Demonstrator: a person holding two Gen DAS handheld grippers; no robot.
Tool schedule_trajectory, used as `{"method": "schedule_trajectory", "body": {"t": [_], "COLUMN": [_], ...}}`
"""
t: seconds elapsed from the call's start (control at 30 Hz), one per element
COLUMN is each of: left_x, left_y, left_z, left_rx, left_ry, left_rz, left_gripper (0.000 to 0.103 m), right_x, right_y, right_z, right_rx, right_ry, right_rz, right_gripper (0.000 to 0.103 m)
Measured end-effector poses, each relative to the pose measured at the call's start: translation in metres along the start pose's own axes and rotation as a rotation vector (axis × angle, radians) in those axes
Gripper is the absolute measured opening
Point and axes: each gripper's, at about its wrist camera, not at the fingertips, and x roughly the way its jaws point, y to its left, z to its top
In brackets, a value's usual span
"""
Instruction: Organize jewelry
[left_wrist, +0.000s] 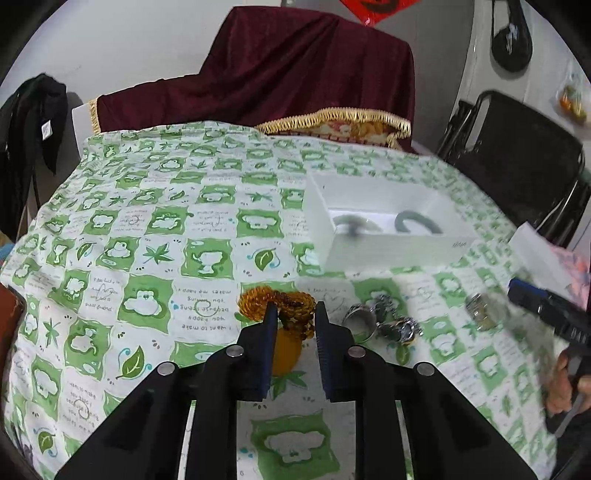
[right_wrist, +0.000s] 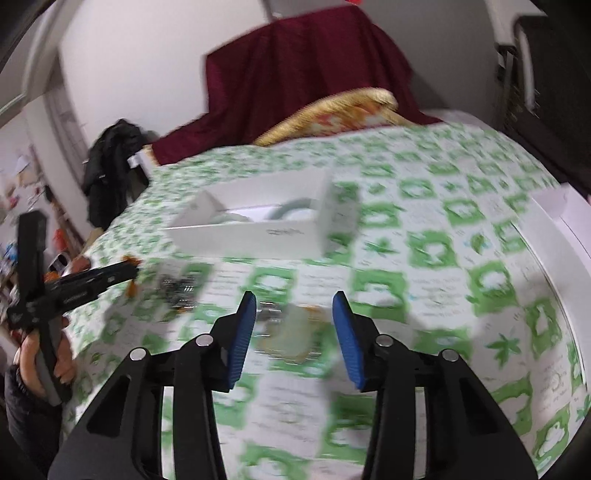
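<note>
My left gripper (left_wrist: 295, 314) is shut on an amber bead bracelet (left_wrist: 295, 301) with a yellow pendant, just above the green-and-white checked cloth (left_wrist: 147, 229). Right of it lie silver rings (left_wrist: 399, 328) and a silver band (left_wrist: 360, 319). Behind them stands an open white box (left_wrist: 388, 251) with green bangles (left_wrist: 417, 221) inside. My right gripper (right_wrist: 293, 308) holds a blurred silver bangle (right_wrist: 291, 332) between its blue pads. The left wrist view shows that bangle (left_wrist: 480, 310) smeared at the right gripper (left_wrist: 513, 290) tip. The left gripper (right_wrist: 127, 271) shows at the far left of the right wrist view.
A maroon cloth (left_wrist: 295, 66) with gold fringe covers something at the table's back. A black chair (left_wrist: 517, 162) stands at the right. A flat white lid (right_wrist: 554, 221) lies near the right table edge. A hand (right_wrist: 62, 354) grips the left tool's handle.
</note>
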Motion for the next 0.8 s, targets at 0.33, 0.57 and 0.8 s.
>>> {"method": "schedule_trajectory", "body": {"t": [0.33,0.57,0.8], "left_x": [0.005,0.024,0.030], "left_y": [0.003,-0.012,-0.010], "left_z": [-0.001,-0.008,-0.008], "left_rx": [-0.034,0.059,0.084], "left_ry": [0.042,0.107,0.113], "left_rz": [-0.051,0.022,0.050], "left_gripper": [0.020,0.053,0.049], "right_x": [0.060,0.095,0.105], "right_y": [0.094,0.110,0.106], "right_z": [0.002,0.002,0.007], "right_rx": [-0.219,-0.282,-0.274], "right_ry": [0.157,0.237,0.240], "right_rz": [0.071,0.016,0.024], "right_gripper": [0.042,0.042,0.030]}}
